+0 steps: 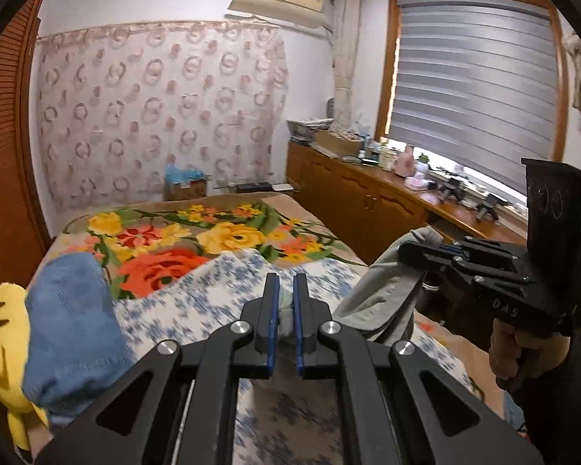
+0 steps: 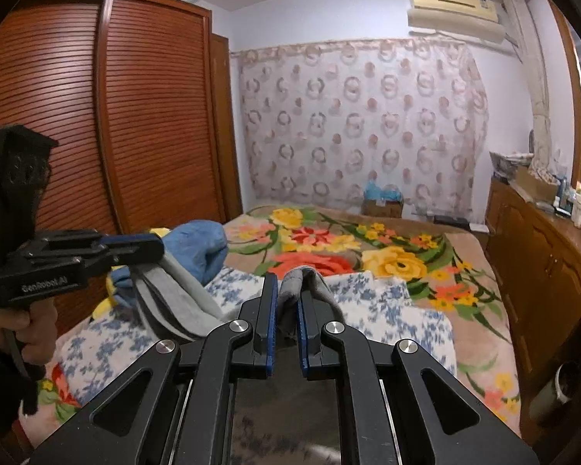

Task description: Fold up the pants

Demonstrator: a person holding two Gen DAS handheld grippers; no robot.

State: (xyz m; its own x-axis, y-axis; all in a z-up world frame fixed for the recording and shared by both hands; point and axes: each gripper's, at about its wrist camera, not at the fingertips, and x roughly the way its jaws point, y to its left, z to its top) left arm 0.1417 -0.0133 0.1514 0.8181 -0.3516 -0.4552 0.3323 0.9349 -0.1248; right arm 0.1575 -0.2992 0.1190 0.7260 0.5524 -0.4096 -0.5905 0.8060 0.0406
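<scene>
The grey pants [image 2: 174,294] are held up above the near end of the bed [image 2: 480,333], pinched at two spots and sagging between them. The left gripper [image 1: 286,298] is closed narrowly on a fold of the grey cloth, which is seen bunched between its blue pads [image 1: 274,310]. The right gripper [image 2: 287,302] is likewise clamped on a bunched edge of the pants, with cloth rising above its fingertips. Each gripper is seen from the other's camera, held by a hand [image 1: 511,348]. Below the pants a blue-and-white flowered cloth [image 2: 372,302] is spread over the flowered blanket [image 2: 368,248]. A blue garment [image 1: 69,310] and a yellow item [image 1: 4,341] are heaped at the bed's near left corner.
</scene>
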